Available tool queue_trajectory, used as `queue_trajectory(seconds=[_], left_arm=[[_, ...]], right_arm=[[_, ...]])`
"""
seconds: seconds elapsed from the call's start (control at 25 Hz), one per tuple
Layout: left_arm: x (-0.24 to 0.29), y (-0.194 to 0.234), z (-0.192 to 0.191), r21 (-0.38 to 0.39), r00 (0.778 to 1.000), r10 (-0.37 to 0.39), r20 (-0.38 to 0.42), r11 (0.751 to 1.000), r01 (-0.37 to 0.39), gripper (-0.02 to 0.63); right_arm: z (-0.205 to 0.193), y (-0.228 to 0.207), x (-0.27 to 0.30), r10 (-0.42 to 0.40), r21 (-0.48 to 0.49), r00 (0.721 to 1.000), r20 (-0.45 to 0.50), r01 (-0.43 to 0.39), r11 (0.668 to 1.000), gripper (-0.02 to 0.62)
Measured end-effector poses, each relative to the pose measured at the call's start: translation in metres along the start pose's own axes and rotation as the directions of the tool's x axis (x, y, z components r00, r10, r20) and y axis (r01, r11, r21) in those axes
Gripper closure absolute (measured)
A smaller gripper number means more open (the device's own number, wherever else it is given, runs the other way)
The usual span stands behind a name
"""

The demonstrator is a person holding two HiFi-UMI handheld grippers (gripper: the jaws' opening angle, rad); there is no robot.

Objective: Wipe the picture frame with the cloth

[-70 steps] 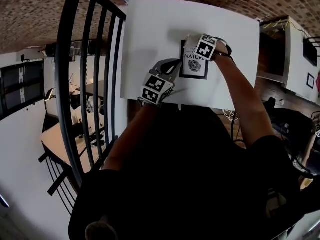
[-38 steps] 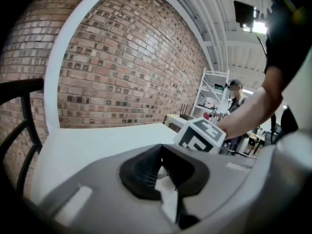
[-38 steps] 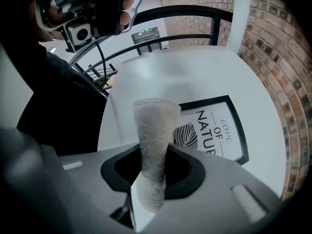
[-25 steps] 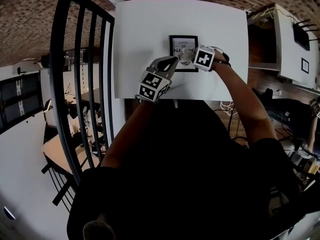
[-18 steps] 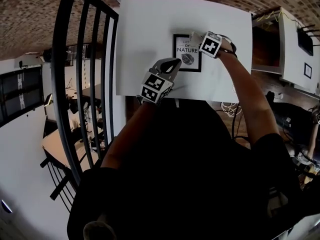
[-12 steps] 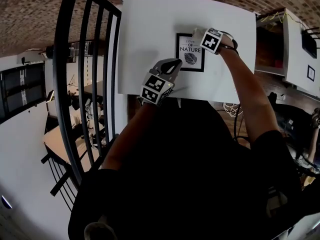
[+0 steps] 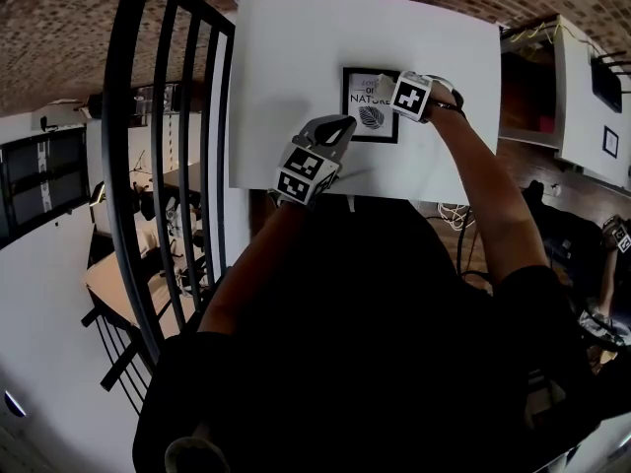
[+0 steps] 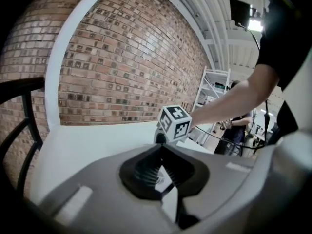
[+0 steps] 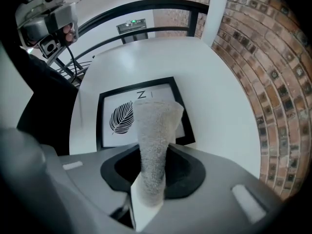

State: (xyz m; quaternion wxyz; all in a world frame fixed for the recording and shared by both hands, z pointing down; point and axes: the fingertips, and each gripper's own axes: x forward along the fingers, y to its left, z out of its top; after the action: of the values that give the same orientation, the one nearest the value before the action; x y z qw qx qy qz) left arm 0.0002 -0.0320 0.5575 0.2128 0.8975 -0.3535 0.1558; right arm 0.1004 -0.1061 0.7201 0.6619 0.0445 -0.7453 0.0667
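Note:
A black picture frame (image 7: 348, 106) with a leaf print lies flat on the white table (image 7: 296, 57). My right gripper (image 7: 390, 89) is over the frame's upper right part, shut on a grey cloth (image 7: 383, 84). In the right gripper view the cloth (image 9: 155, 126) hangs from the right gripper (image 9: 152, 155) down onto the print, inside the frame (image 9: 100, 123). My left gripper (image 7: 340, 124) rests at the frame's lower left edge with its jaws shut. In the left gripper view, the left gripper (image 8: 163, 147) points toward the right gripper's marker cube (image 8: 174, 123).
A black metal railing (image 7: 168, 166) runs along the table's left side. A brick wall (image 8: 122, 72) stands behind the table. A white cabinet (image 7: 582, 87) is to the right. The table's near edge (image 7: 394, 197) is close to my body. Another person (image 8: 240, 130) stands in the background.
My right gripper has slid the cloth from the frame's lower right up to its upper right part. The left gripper has stayed at the frame's lower left edge.

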Motion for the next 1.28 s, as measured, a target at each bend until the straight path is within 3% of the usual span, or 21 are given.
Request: queue_trajectory(seconds=[0.28, 0.84, 1.16, 1.28], left_arm=[[0.009, -0.005, -0.001, 0.01, 1.0, -0.021, -0.015, 1.0, 0.021, 0.606], [0.024, -0.028, 0.001, 0.015, 0.996, -0.076, -0.043, 0.997, 0.076, 0.606], [0.021, -0.032, 0.002, 0.012, 0.995, -0.08, -0.051, 0.997, 0.081, 0.606], [0.017, -0.029, 0.005, 0.008, 0.997, -0.068, -0.044, 0.998, 0.068, 0.606]], right_arm=[[-0.006, 0.042, -0.002, 0.065, -0.015, 0.998, 0.01, -0.065, 0.998, 0.488], [-0.02, 0.121, -0.003, 0.106, -0.073, 0.994, 0.04, -0.103, 0.992, 0.488], [-0.026, 0.146, -0.007, 0.172, -0.035, 0.982, 0.078, -0.17, 0.985, 0.488], [-0.023, 0.145, -0.014, 0.181, 0.053, 0.971, 0.156, -0.191, 0.98, 0.487]])
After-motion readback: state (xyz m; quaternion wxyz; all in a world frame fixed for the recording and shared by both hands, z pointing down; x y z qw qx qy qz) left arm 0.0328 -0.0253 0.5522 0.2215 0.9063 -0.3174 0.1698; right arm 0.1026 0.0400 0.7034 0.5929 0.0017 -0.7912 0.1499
